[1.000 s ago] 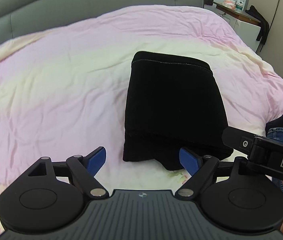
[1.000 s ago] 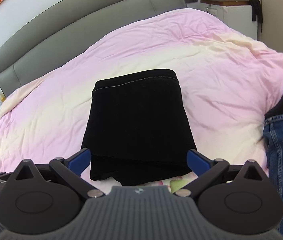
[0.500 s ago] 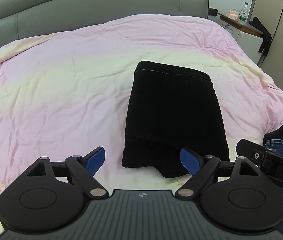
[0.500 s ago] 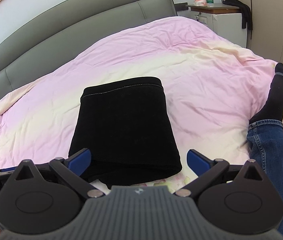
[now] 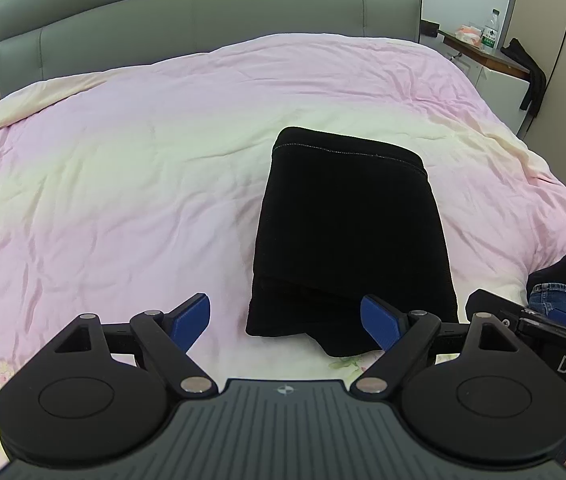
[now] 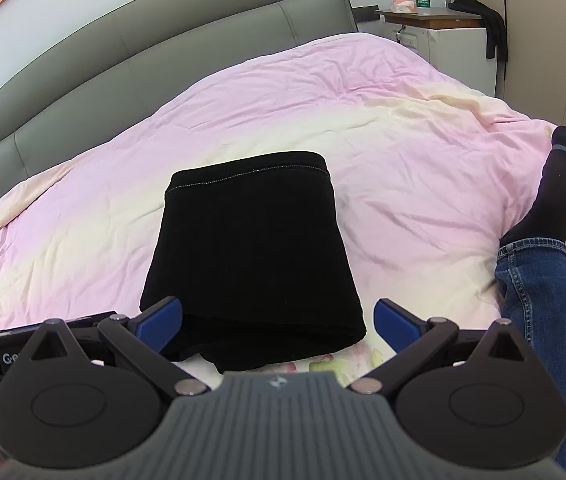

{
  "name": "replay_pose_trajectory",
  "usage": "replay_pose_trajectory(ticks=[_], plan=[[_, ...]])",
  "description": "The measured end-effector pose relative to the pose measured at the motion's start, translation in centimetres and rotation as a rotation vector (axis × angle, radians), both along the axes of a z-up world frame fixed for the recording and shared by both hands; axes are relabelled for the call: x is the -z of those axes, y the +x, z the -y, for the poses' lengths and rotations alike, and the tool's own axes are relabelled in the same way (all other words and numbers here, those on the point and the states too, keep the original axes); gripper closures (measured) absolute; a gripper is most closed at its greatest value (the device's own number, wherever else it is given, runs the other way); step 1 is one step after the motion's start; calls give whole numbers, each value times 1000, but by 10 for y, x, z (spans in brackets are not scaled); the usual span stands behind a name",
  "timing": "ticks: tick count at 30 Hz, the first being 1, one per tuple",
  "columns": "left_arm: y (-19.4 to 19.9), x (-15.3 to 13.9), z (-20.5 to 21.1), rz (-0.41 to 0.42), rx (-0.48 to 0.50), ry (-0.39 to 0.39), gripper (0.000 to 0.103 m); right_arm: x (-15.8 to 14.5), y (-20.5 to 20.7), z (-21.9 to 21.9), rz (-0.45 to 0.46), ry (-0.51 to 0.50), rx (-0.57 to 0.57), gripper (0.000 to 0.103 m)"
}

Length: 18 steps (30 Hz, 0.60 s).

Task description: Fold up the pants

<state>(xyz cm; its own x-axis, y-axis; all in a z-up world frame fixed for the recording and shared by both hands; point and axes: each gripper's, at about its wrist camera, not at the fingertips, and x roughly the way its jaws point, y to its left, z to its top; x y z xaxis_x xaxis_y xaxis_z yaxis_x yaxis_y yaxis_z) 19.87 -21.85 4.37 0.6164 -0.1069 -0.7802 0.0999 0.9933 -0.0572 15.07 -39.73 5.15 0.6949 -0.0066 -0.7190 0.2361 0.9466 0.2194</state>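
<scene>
Pink bed (image 5: 131, 168): black pants (image 5: 347, 232) folded, lying at center, 12 o'clock from both claws. Left claw (image 5: 285, 318) and right claw (image 6: 277, 320) wide open, empty. Risk: loose bottom layer slipping out, spoiling fold.

Folded black pants (image 5: 347, 236) on pink duvet (image 5: 131, 184)

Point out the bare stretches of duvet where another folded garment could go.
Widest free patch: the pink duvet left of the folded black pants, up to the grey headboard. A narrower strip lies between the pants and the socked foot. It is crowded at the near edge, where both open grippers, left gripper and right gripper, hover.
</scene>
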Motion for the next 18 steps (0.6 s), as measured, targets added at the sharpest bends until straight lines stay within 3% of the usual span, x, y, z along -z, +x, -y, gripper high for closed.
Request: replay_pose_trajectory(ticks=[18], plan=[[-1,1,-1,0,2,-8,3,-1,-1,-2,-2,0,3,5]])
